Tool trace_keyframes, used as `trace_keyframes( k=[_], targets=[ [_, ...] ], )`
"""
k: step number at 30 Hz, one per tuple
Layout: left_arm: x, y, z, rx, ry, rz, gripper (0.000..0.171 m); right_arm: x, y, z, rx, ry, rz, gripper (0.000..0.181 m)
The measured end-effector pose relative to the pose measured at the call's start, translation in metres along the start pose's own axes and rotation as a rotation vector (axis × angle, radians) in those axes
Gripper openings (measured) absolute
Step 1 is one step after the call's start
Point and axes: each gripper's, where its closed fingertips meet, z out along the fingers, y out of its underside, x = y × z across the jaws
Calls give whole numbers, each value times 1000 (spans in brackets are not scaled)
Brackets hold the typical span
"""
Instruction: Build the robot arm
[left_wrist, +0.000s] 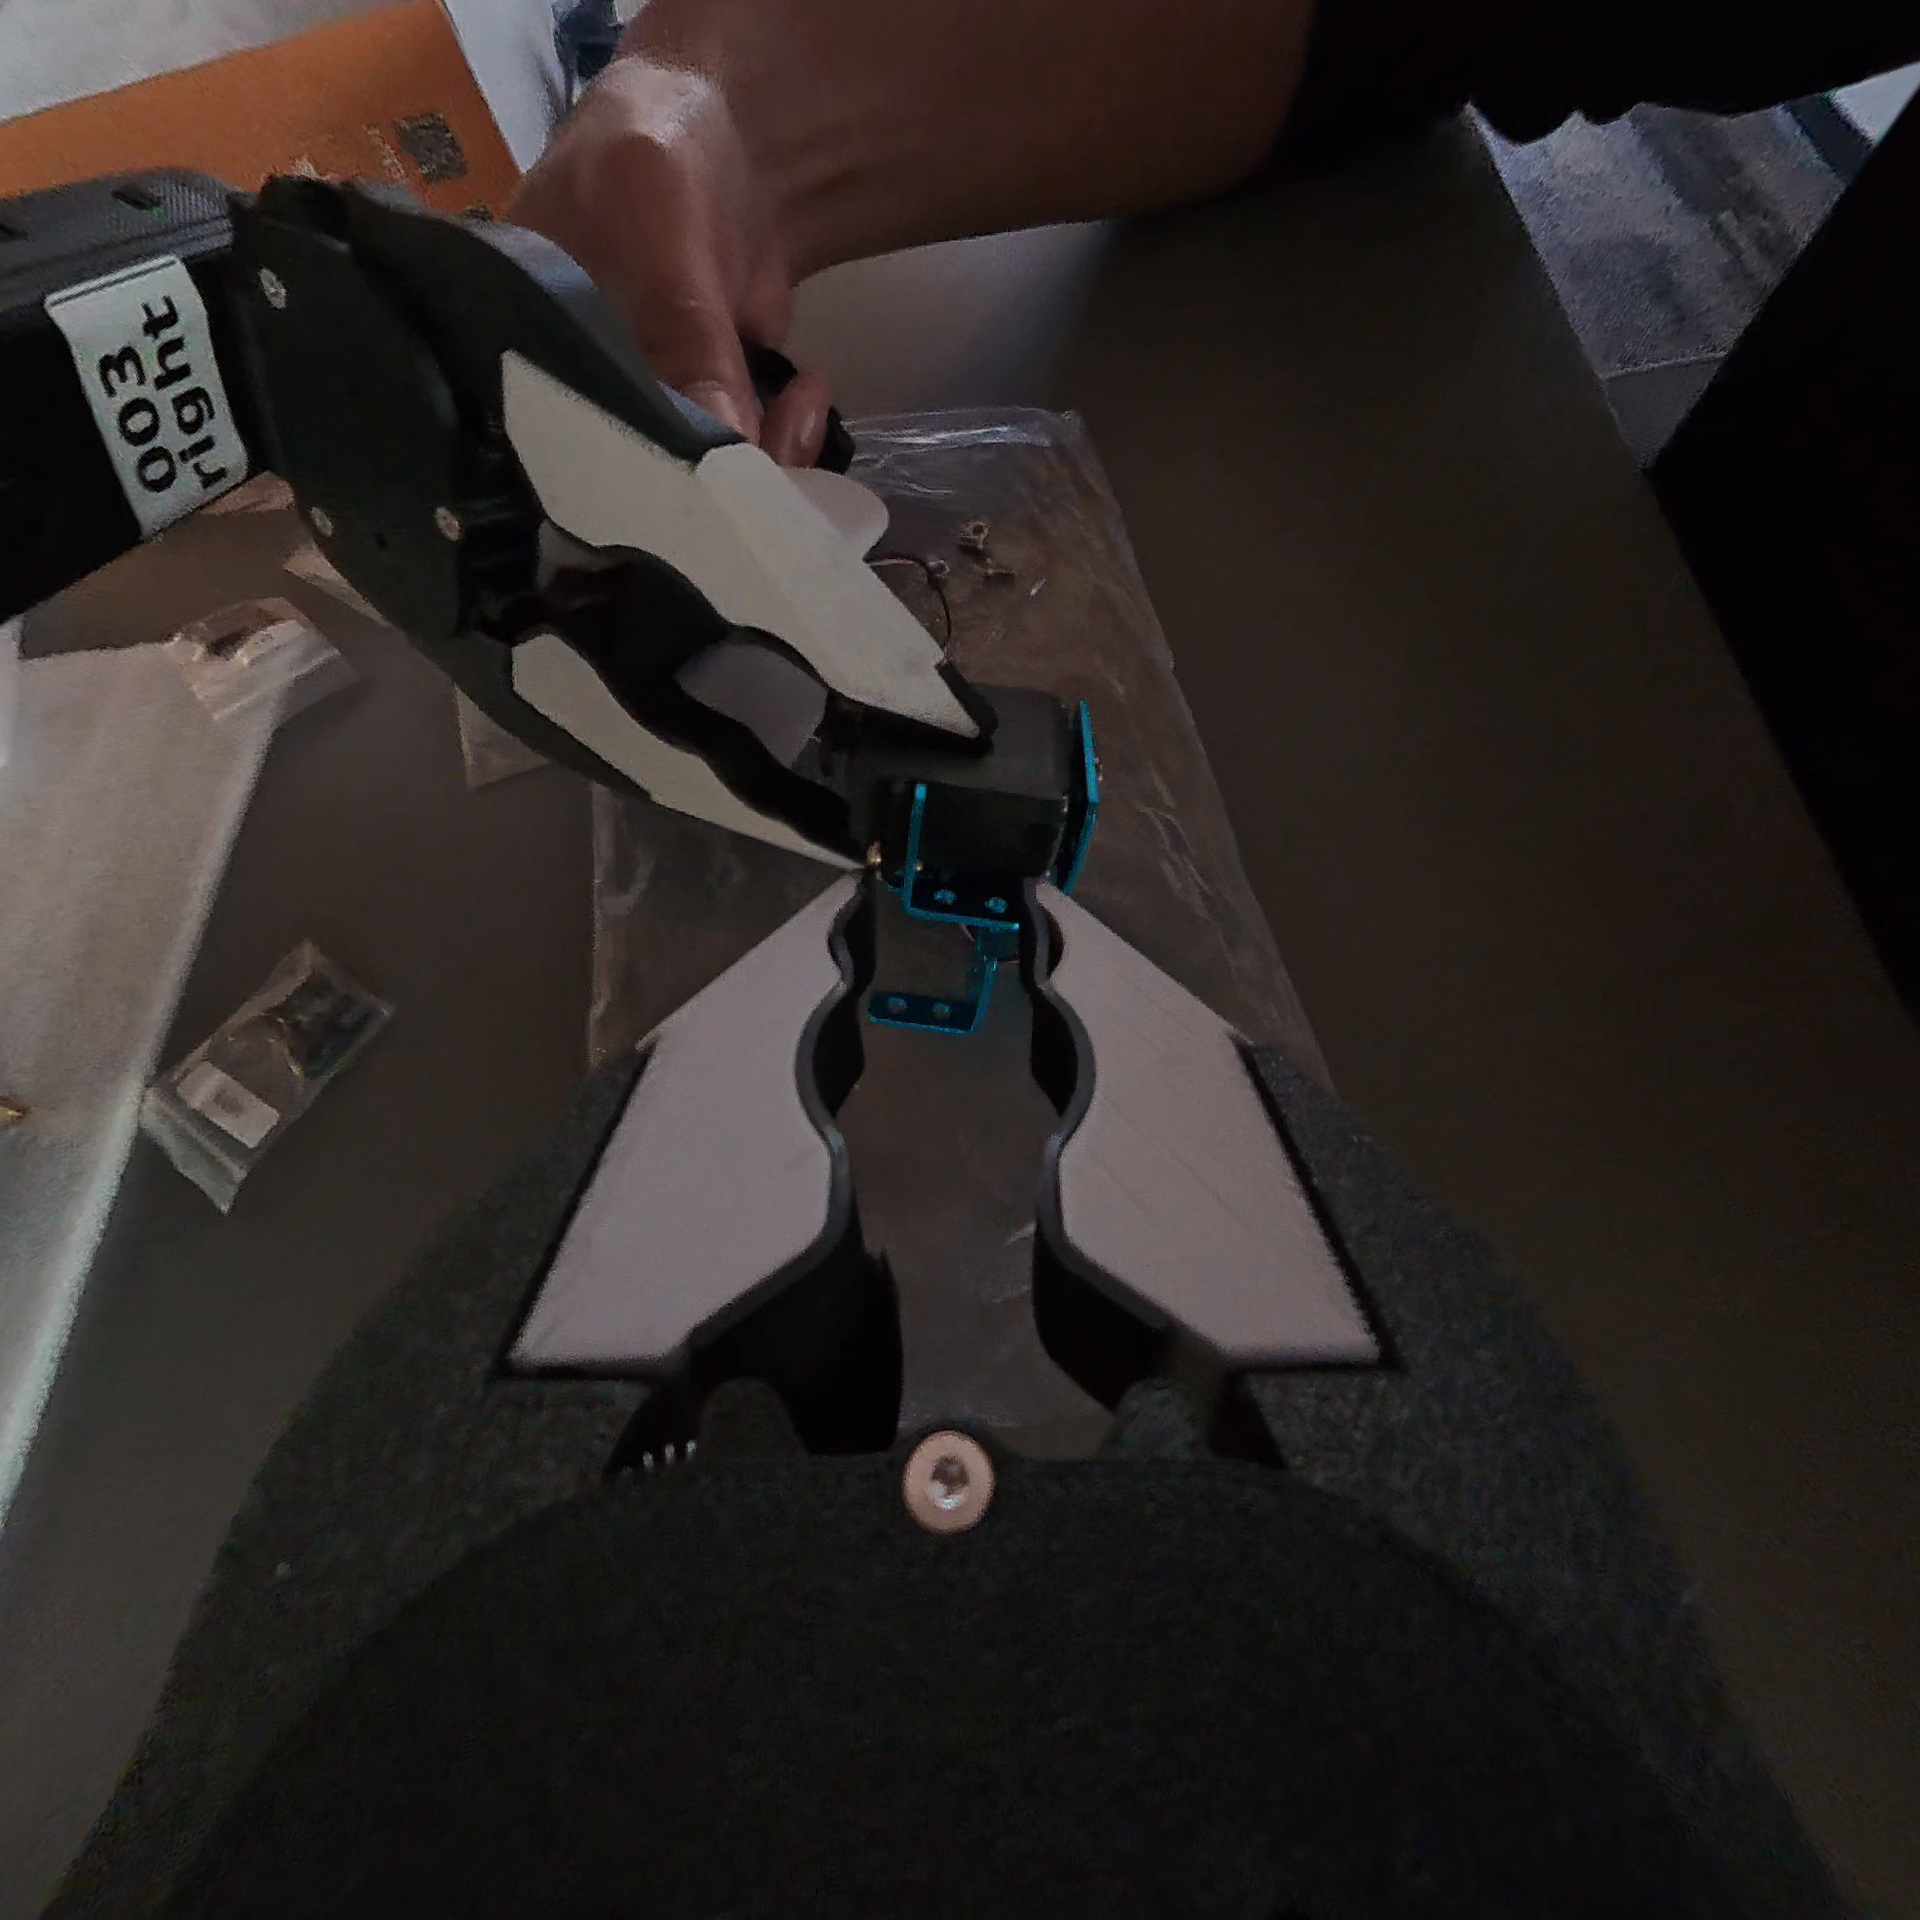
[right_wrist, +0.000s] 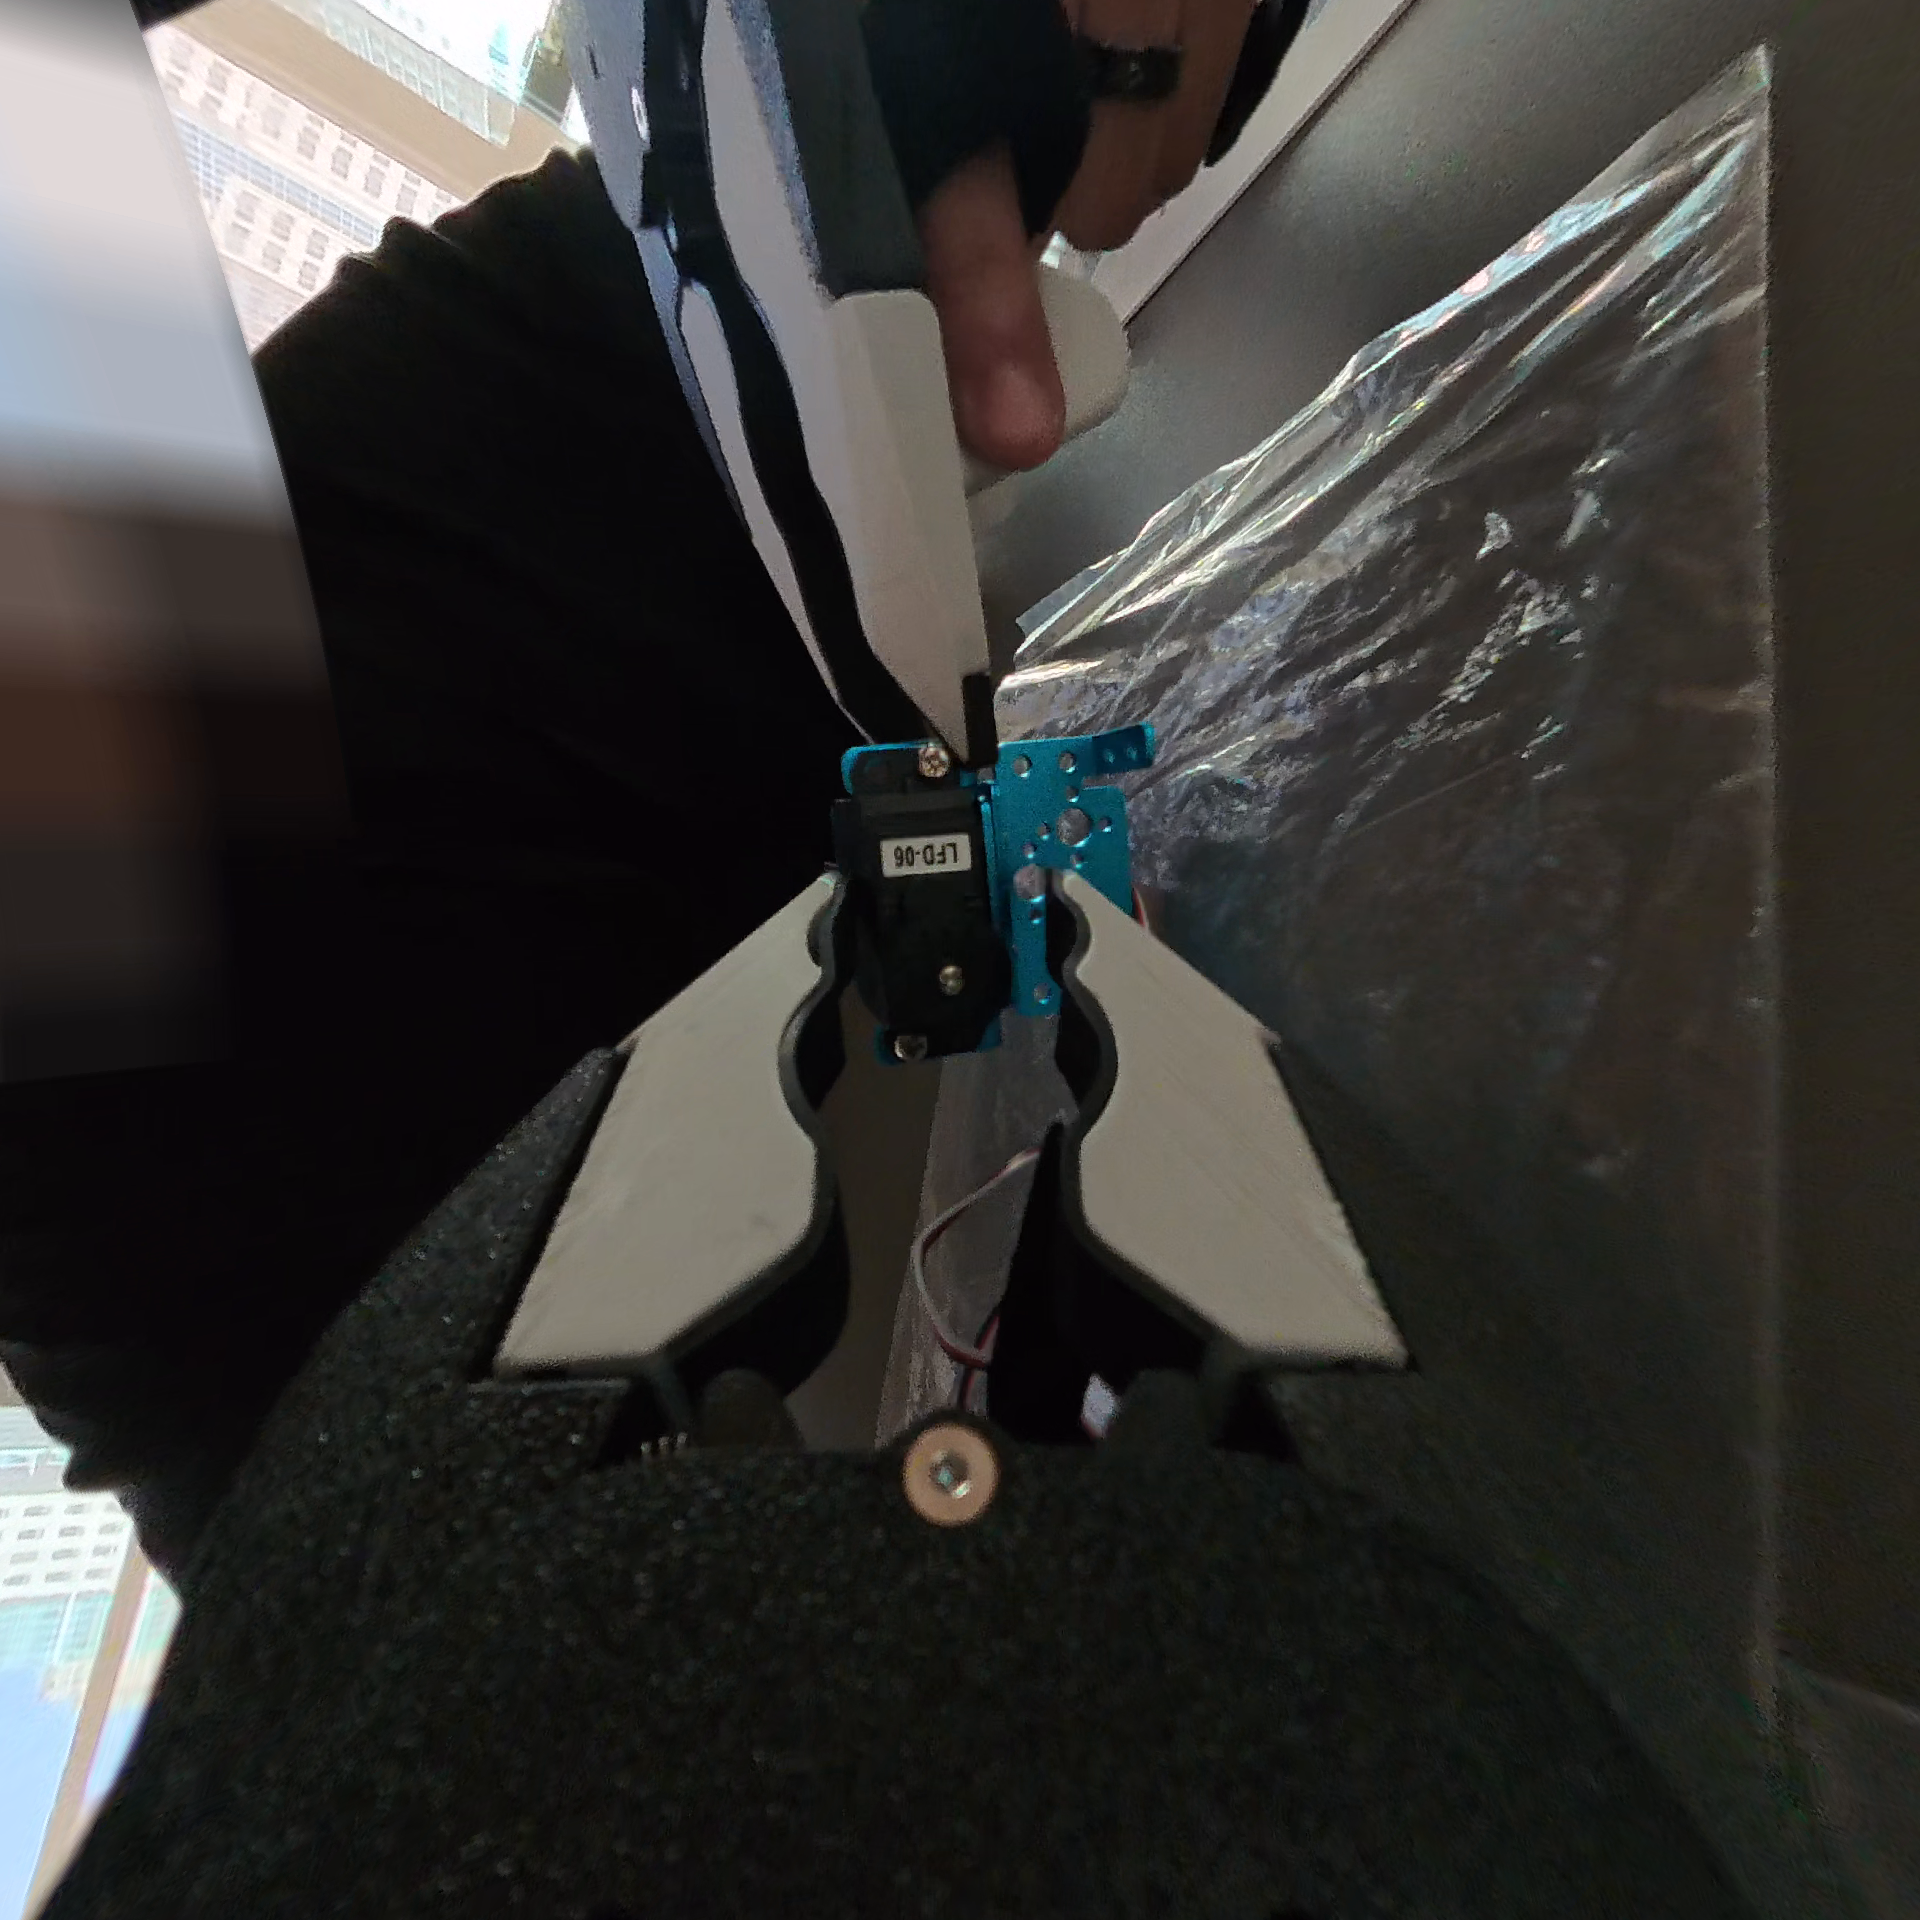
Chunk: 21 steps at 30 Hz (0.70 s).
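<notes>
The right gripper (right_wrist: 940, 883) had its fingers clenched on the black servo (right_wrist: 914, 925) in its blue bracket (right_wrist: 1049, 831), held above the clear plastic sheet (left_wrist: 1132, 665) on the desk (left_wrist: 1455, 727). The left gripper (left_wrist: 940, 914) gripped the bracket's lower edge from 6 o'clock. Small packets (left_wrist: 270, 1070) lay at 9 o'clock; open desk lay at 3 o'clock.

White tag (left_wrist: 156, 405): bold black print, readable, upper left.
White sticker (right_wrist: 925, 855): short code on black servo block (right_wrist: 914, 935) in blue bracket (right_wrist: 1049, 831), centre.
Orange card (left_wrist: 260, 104): square code, blurred, top left.
</notes>
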Motion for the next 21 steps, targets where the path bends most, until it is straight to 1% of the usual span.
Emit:
trace_keyframes(
  k=[3, 5, 7, 9, 10, 11, 13, 14, 15, 16, 17, 18, 20, 21],
  targets=[
    [-2, -3, 3, -1, 11, -11, 26, 3, 1, -7, -12, 42, -55, 41],
    [-1, -3, 3, -5, 20, -17, 26, 3, 0, -14, -4, 82, -79, 40],
    [1, -4, 4, 10, 29, -31, 26, 5, -3, -25, 26, 162, -117, 39],
    [1, -7, 7, 33, 34, -51, 27, 1, -9, -35, 74, 285, -155, 40],
    [-1, -10, 8, 44, 24, -62, 27, -5, -12, -39, 101, 359, -188, 45],
    [-4, -12, 9, 53, 6, -73, 25, -14, -14, -39, 117, 443, -243, 49],
    [-10, -14, 11, 50, -17, -78, 15, -32, -7, -29, 92, 605, -375, 52],
    [-10, -16, 12, 47, -14, -81, 12, -32, -3, -25, 78, 717, -421, 56],
    [-11, -17, 13, 49, -9, -86, 10, -26, 1, -27, 82, 867, -441, 60],
    [-12, -20, 16, 51, -7, -96, 7, -20, 6, -27, 77, 988, -442, 61],
    [-12, -23, 19, 53, -3, -109, 5, -19, 11, -22, 78, 1042, -441, 60],
    [-11, -26, 22, 51, 5, -121, 4, -20, 13, -16, 110, 1079, -429, 57],
    [-8, -30, 27, 38, 16, -130, 4, -17, 18, -17, 138, 1192, -362, 58],
    [-7, -32, 29, 29, 11, -123, 3, -18, 20, -20, 162, 1243, -342, 50]
  ],
)
